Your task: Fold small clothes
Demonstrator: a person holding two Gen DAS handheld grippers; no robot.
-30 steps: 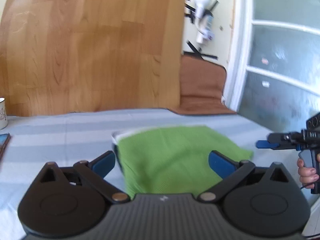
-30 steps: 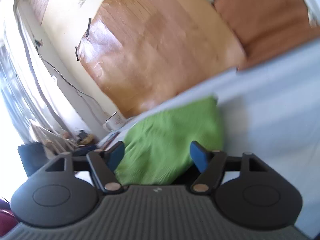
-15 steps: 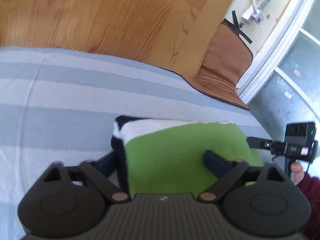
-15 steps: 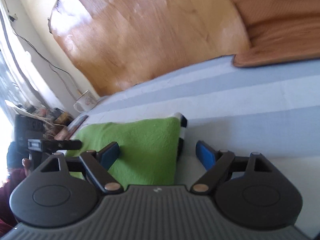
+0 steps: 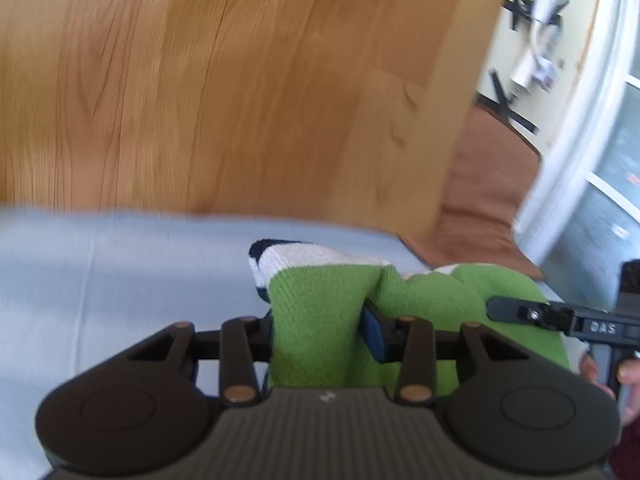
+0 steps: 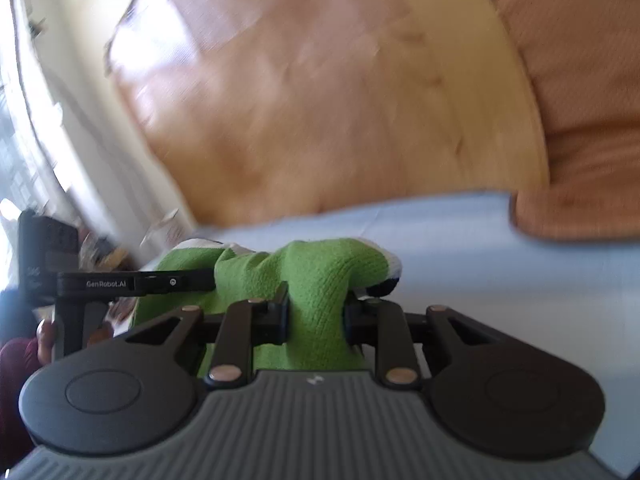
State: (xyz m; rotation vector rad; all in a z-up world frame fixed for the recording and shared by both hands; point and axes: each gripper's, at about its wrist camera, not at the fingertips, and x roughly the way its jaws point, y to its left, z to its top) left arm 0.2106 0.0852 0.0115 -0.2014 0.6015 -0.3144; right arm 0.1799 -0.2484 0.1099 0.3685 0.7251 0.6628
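Note:
A green knitted garment (image 5: 320, 312) with white and navy trim lies on the blue-grey striped bed sheet (image 5: 100, 280). My left gripper (image 5: 318, 328) is shut on its left end, the fabric bunched between the blue pads. My right gripper (image 6: 316, 312) is shut on the other end of the garment (image 6: 320, 280). Each gripper shows in the other's view: the right one in the left wrist view (image 5: 560, 316), the left one in the right wrist view (image 6: 132, 282). The middle of the garment sags between them.
A wooden panel (image 5: 220, 80) stands behind the bed. A brown cushion (image 5: 488, 184) sits at the back right beside a white-framed glass door (image 5: 600, 152). Clutter and a bright window (image 6: 24, 120) are on the far left in the right wrist view.
Both grippers closed from open onto the two ends of the flat green garment. The fabric is now bunched and lifted at both ends.

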